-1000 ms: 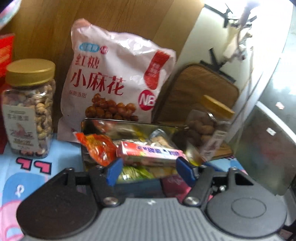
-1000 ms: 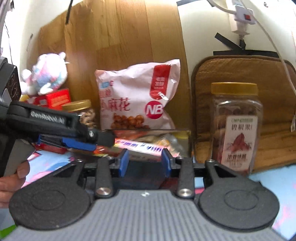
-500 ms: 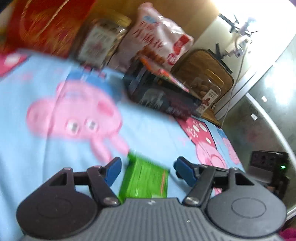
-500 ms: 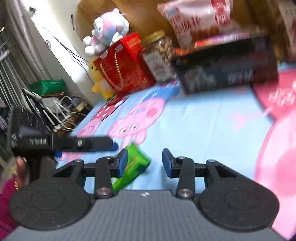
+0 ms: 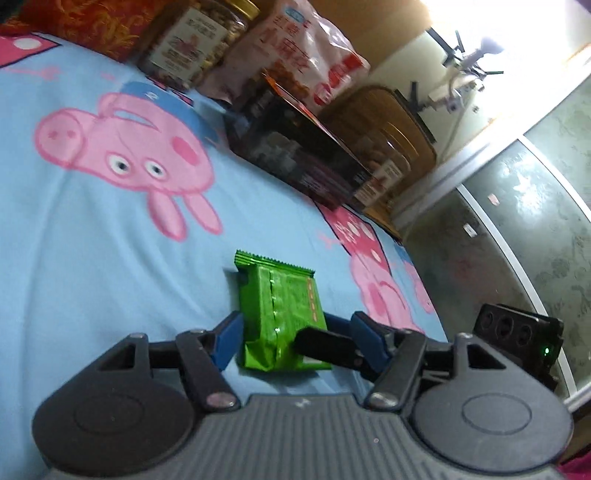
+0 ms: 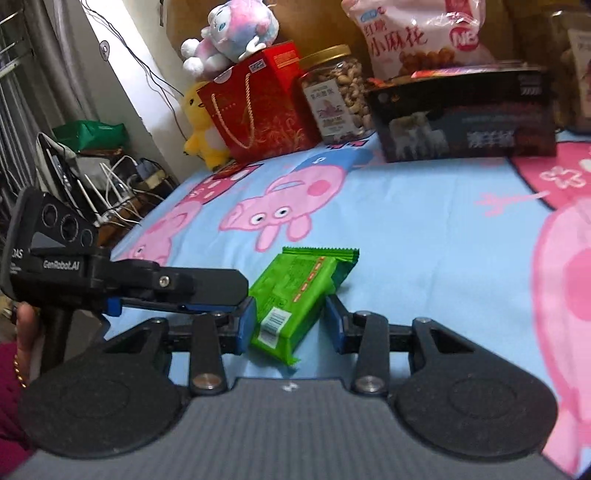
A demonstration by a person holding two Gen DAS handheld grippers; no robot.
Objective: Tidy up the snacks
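A green snack packet (image 5: 282,314) lies on the blue cartoon-pig cloth, also in the right wrist view (image 6: 295,295). My left gripper (image 5: 295,341) is open with its blue fingers on either side of the packet's near end. My right gripper (image 6: 291,323) is open too, its fingers on either side of the same packet from the other direction. The right gripper's fingertip shows in the left wrist view (image 5: 325,345) against the packet. A dark open box (image 6: 465,110) with snacks inside stands at the back, also in the left wrist view (image 5: 295,158).
Behind the box stand a pink snack bag (image 6: 417,33), a gold-lidded nut jar (image 6: 336,96) and a red gift bag (image 6: 258,107) with plush toys. A second jar (image 5: 384,170) and a brown cushion (image 5: 391,122) are at the right of the box.
Both grippers pulled back from the box and dropped to the green packet on the cloth. They now stand around it from opposite sides, closer than half a second ago.
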